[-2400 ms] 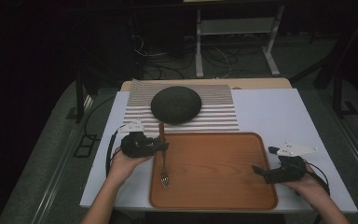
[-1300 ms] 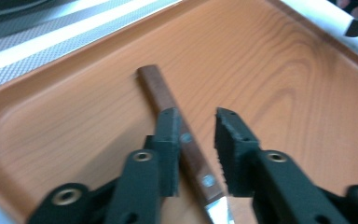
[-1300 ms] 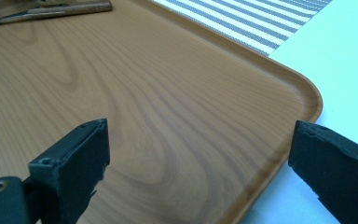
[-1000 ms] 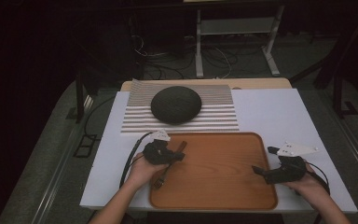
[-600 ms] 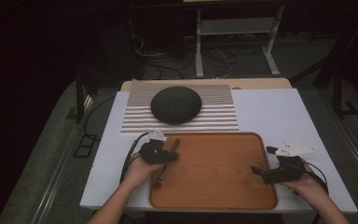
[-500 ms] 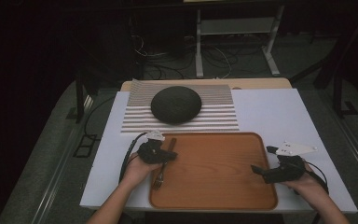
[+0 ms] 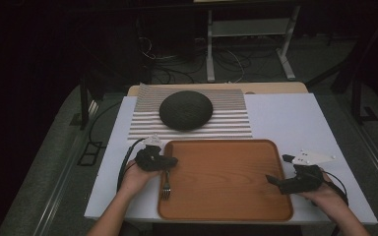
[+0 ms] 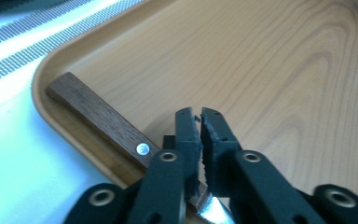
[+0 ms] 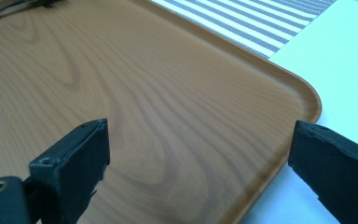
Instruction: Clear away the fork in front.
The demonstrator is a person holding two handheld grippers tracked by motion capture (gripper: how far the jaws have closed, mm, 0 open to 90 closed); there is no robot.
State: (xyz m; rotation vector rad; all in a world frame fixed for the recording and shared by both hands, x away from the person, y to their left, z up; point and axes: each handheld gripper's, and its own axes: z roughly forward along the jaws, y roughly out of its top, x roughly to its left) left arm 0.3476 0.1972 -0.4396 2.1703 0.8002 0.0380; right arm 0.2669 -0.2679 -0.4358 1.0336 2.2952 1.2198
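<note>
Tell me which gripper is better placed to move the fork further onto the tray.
Left. The left gripper is shut on the fork at the tray's left edge; the right gripper is open, across the tray.

Fork partly hidden, jaws cropped

In the left gripper view the gripper point(image 8: 200, 122) covers the middle of the fork point(image 8: 98, 117); its tines run off the bottom edge, and both views crop the jaws' bases.
</note>
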